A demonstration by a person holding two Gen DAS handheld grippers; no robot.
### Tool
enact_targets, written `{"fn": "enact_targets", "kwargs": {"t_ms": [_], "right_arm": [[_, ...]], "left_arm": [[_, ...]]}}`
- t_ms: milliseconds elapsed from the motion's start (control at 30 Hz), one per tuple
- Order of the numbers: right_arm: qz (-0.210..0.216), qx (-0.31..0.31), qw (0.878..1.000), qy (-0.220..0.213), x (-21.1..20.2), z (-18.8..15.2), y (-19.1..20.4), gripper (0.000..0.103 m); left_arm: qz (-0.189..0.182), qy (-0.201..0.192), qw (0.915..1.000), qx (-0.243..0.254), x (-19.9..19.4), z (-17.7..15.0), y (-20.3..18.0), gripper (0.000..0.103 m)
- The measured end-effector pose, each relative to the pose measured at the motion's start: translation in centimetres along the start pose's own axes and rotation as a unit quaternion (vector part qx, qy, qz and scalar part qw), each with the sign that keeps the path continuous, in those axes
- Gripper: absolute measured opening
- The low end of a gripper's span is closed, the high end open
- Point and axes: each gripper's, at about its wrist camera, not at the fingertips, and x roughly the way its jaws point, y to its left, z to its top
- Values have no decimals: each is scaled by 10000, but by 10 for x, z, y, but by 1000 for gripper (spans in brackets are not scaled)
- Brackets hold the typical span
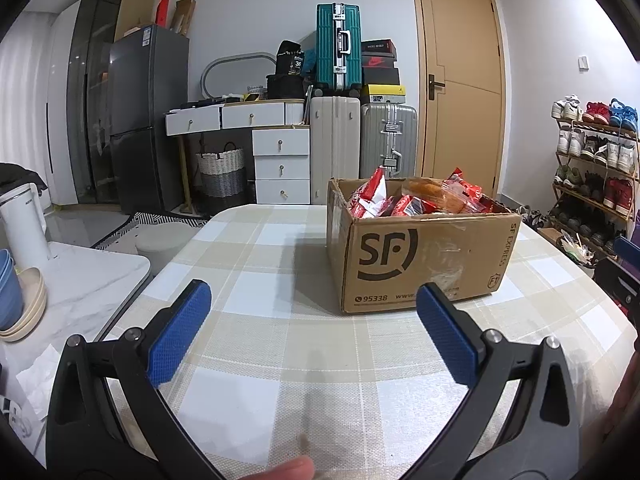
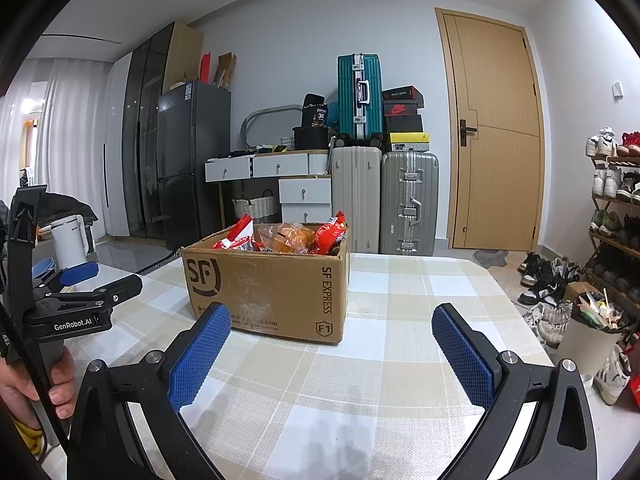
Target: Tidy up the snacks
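Here the SF Express cardboard box (image 1: pixel 420 248) full of red snack packets (image 2: pixel 240 236) stands on the checked tablecloth (image 1: pixel 280 360); left gripper (image 1: pixel 312 328) and right gripper (image 2: pixel 332 356) are wide apart and empty, probably ready to reach in.

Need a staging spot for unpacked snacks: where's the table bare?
Bare cloth between the cardboard box and the left hand-held gripper, and right of the box ahead of the right hand-held gripper. Crowded: the box itself, heaped with snack packets, and the side counter with kettle and bowls.
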Motion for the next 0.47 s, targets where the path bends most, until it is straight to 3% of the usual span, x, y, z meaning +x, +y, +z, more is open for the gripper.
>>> {"fn": "enact_targets", "kwargs": {"t_ms": [467], "right_arm": [[-14, -1, 10000, 28, 1, 0, -1, 102]], "left_arm": [[6, -94, 9999, -69, -5, 0, 0, 103]]}}
